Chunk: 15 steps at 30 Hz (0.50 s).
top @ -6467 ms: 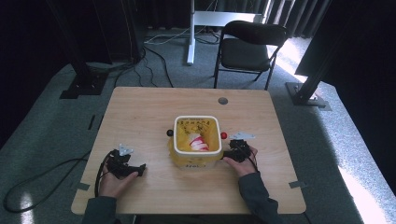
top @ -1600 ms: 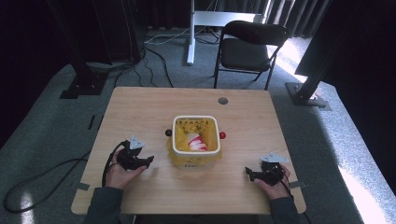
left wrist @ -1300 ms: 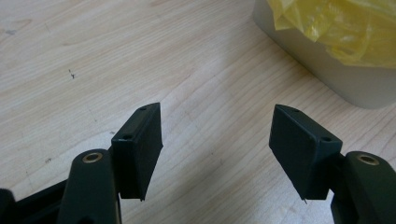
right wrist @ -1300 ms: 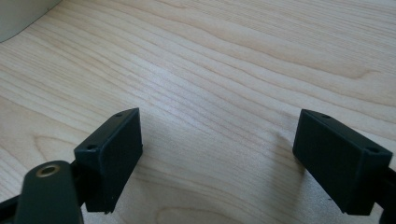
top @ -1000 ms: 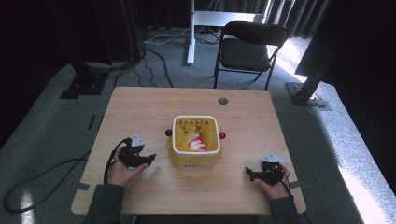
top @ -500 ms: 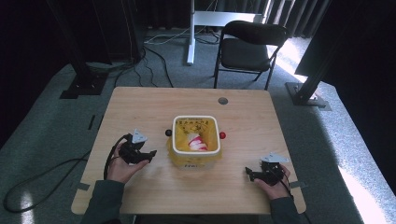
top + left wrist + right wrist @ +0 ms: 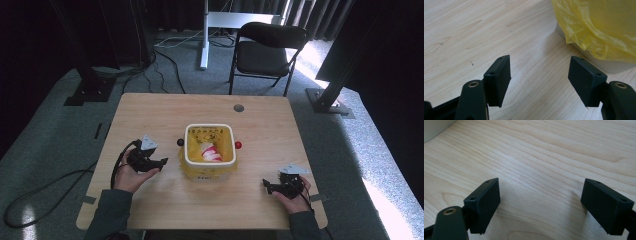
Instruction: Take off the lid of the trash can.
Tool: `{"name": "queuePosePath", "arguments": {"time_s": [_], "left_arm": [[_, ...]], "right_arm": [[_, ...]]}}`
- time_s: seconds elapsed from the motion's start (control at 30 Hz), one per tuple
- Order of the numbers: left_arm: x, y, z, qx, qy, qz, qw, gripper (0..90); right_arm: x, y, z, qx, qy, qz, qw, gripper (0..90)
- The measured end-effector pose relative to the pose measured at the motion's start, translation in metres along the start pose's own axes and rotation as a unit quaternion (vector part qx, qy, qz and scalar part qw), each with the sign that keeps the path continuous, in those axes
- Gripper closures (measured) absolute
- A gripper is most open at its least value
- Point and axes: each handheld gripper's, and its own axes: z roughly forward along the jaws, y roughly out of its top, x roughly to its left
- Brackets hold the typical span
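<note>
While the right hand-held gripper [image 7: 266, 186] rests released on the pale wooden tabletop [image 7: 150, 112], the left hand-held gripper [image 7: 161, 164] hovers released near the yellow-bagged white plastic bin [image 7: 209, 165].

High view: daylight enters from the right, laying bright patches on the grey floor [image 7: 380, 165] and washing the chair [image 7: 267, 47]; the surrounding curtains and left background fall to near black; the table [image 7: 150, 115] is evenly lit, moderately bright; overall soft, low in detail, small items indistinct; Left gripper view: bright, diffuse light; wood grain sharp; the yellow bag [image 7: 604, 27] shows mild sheen; near black jaws slightly soft, shadows faint; Right gripper view: bright, even; soft shadows beneath the jaws on the wood; no glare; far corner slightly blurred.
</note>
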Motion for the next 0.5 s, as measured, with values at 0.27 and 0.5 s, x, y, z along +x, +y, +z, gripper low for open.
{"name": "queuePosePath", "arguments": {"time_s": [0.27,0.5], "left_arm": [[0.003,0.006,-0.001,-0.011,-0.008,0.005,0.9999,35.5],[0.005,0.012,-0.003,-0.017,-0.007,0.014,0.9997,35.5]], "right_arm": [[0.0,0.0,0.0,0.0,0.0,0.0,1.0,15.2],[0.0,0.0,0.0,0.0,0.0,-0.001,1.0,15.2]]}}
